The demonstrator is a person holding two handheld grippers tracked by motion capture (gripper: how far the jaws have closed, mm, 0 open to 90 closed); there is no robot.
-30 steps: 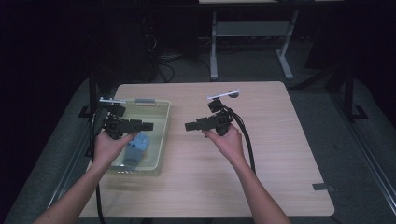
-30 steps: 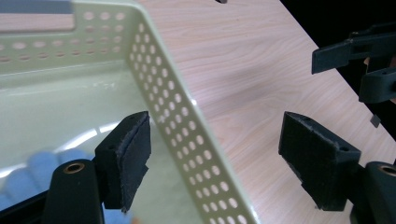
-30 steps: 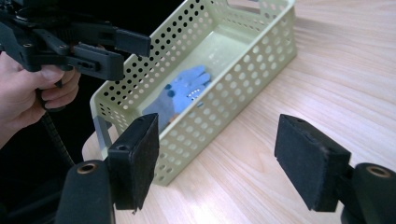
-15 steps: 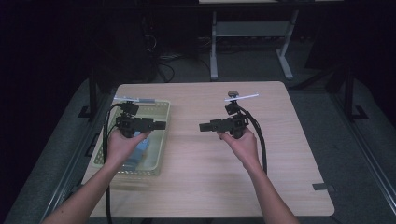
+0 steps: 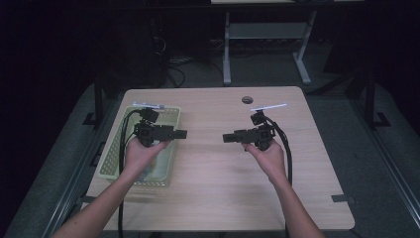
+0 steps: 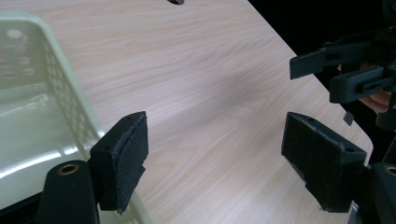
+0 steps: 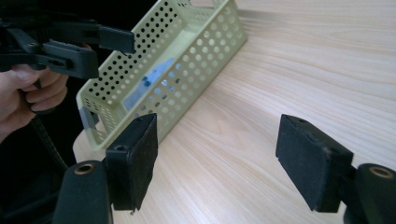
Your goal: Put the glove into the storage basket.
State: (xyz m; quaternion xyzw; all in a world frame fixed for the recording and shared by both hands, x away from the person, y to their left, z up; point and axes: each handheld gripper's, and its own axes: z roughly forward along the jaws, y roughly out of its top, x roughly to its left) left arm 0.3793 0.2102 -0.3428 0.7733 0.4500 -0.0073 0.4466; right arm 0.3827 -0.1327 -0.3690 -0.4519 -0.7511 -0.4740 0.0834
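A pale green perforated basket (image 5: 110, 159) sits on the left of the wooden table (image 5: 218, 193). Through its wall (image 7: 201, 51) a blue thing (image 7: 156, 74) shows inside; I cannot tell what it is. My left gripper (image 5: 181, 134) hovers over the basket's right rim, pointing right, open and empty (image 6: 215, 161). My right gripper (image 5: 226, 138) hovers above the table's middle, pointing left, open and empty (image 7: 217, 156). The two face each other with a gap between them. In each gripper view the other gripper shows farther off: the right gripper (image 6: 343, 70) and the left gripper (image 7: 70, 44).
A round cable hole (image 5: 247, 99) lies near the table's far edge. Black cables (image 5: 287, 153) trail from both grippers toward me. Behind the table stands a metal frame (image 5: 227, 54) on a dark floor. Bare wood spreads between and in front of the hands.
Both hands have moved to the right. The left gripper went from over the basket's middle to its right rim, and the left hand now covers the blue thing in the high view.
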